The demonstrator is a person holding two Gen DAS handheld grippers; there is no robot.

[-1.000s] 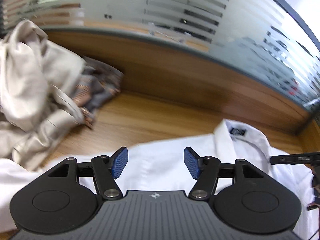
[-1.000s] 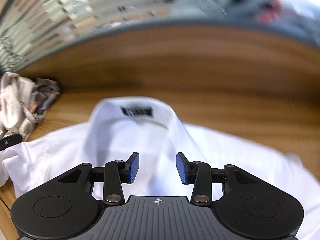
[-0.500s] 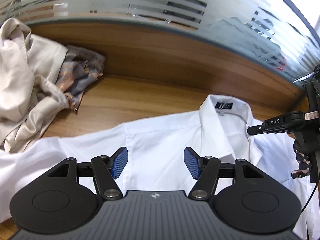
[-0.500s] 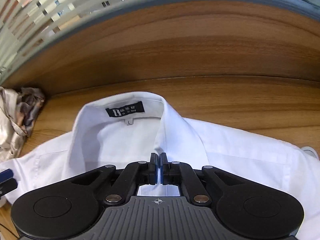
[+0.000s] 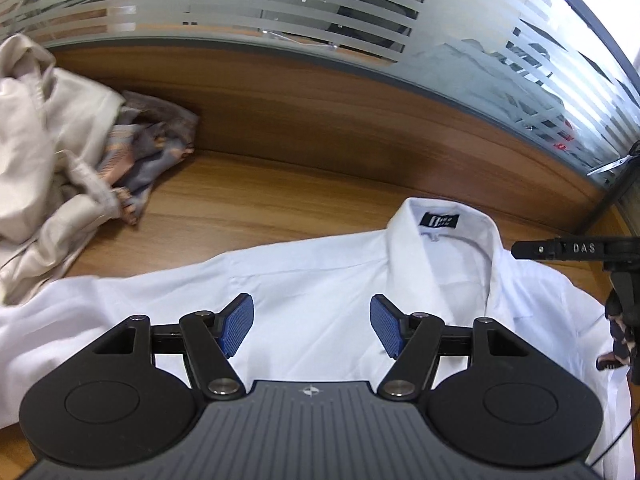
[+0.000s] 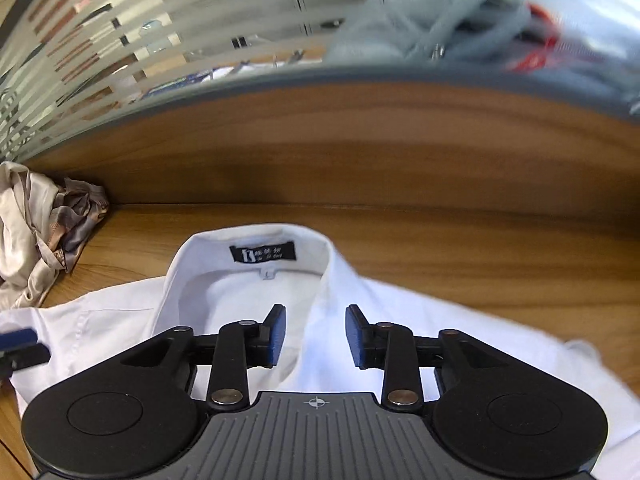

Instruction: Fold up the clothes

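White cotton collared shirt [image 6: 352, 300] lies flat on the wooden table [image 6: 460, 248], lower centre. Left gripper [image 5: 312, 324] spread above its shoulder; right gripper [image 6: 315, 334], jaws just reopened, half spread over the collar, pinching nothing. Crumpled beige garment [image 5: 44, 152], upper left.

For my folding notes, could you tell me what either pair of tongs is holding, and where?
Nothing is held. The left tongs stand open over the white shirt; the right tongs, just reopened, hang over its collar without pinching it.

Black grippers, ribbed blue fingers [image 5: 238, 324]
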